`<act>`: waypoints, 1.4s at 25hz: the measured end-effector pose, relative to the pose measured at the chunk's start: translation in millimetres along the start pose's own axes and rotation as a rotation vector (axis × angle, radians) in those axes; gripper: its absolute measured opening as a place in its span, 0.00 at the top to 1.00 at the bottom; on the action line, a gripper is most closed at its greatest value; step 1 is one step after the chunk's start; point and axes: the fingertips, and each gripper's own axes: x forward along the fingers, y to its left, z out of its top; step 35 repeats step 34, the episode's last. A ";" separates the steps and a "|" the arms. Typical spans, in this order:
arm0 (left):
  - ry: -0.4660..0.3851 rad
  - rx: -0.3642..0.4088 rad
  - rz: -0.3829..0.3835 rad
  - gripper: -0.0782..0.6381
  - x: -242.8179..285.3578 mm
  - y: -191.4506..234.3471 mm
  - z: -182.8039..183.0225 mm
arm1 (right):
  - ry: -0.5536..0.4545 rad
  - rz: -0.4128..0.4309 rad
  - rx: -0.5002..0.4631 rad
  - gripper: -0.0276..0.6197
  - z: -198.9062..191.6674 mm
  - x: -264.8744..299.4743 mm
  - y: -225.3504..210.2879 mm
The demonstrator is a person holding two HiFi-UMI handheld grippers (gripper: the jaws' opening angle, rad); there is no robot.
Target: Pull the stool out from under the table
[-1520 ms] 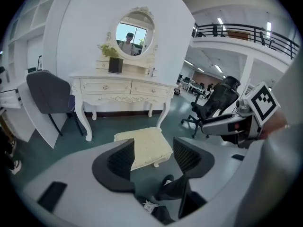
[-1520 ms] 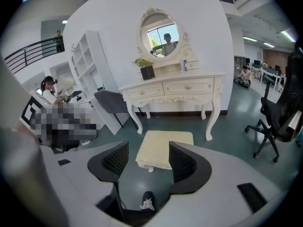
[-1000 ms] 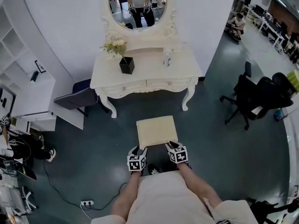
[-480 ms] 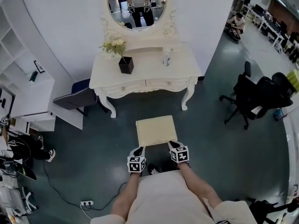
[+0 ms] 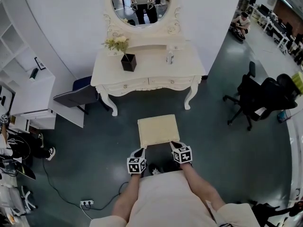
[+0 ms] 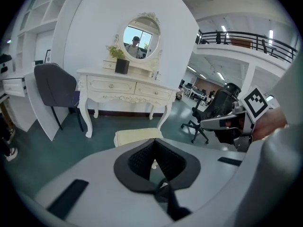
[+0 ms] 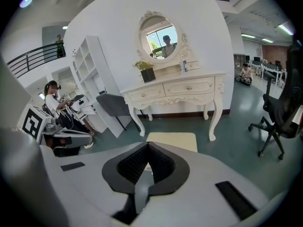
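**Stool.** The cream, square-topped stool [image 5: 158,130] stands on the open green floor [image 5: 109,143]. It is wholly clear of the white dressing table [image 5: 150,60] and apart from its front legs. The seat sits squarely in line with the kneehole, nearer the person than the table. In my judgement the pull-out is effectively complete.

**Grippers.** The left gripper [image 5: 143,150] and right gripper [image 5: 173,144] are stationed at the two near corners of the seat. One per corner would suit a straight, even draw without skewing the stool. Both sets of jaws have just been closing, and the pads now meet. Each gripper view shows the seat edge beyond the tips, with nothing clamped between the pads. Whether the tips touch the seat cannot be told.

**Surroundings.**
- An oval mirror [image 5: 142,4] hangs above the table.
- A black planter [image 5: 128,62] of pale flowers stands on the table top.
- A grey chair [image 5: 75,98] sits beside the table's left legs, apart from the stool.
- A black office chair [image 5: 258,98] stands well off to the right.
- A power strip [image 5: 86,204] and its cable lie on the floor behind the left arm.

**Obstructions.** Nothing lies around the stool. The person's own body, close behind the seat, is the only limit on further travel.
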 end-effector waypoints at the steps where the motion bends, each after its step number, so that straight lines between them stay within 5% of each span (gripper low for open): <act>1: 0.001 -0.011 0.005 0.87 -1.1 1.6 -1.7 | 0.000 -0.002 0.004 0.89 -0.7 -0.7 -0.8; 35: -0.003 -0.026 0.009 0.87 -3.4 11.9 -0.8 | 0.023 0.018 0.011 0.89 -6.7 10.8 7.7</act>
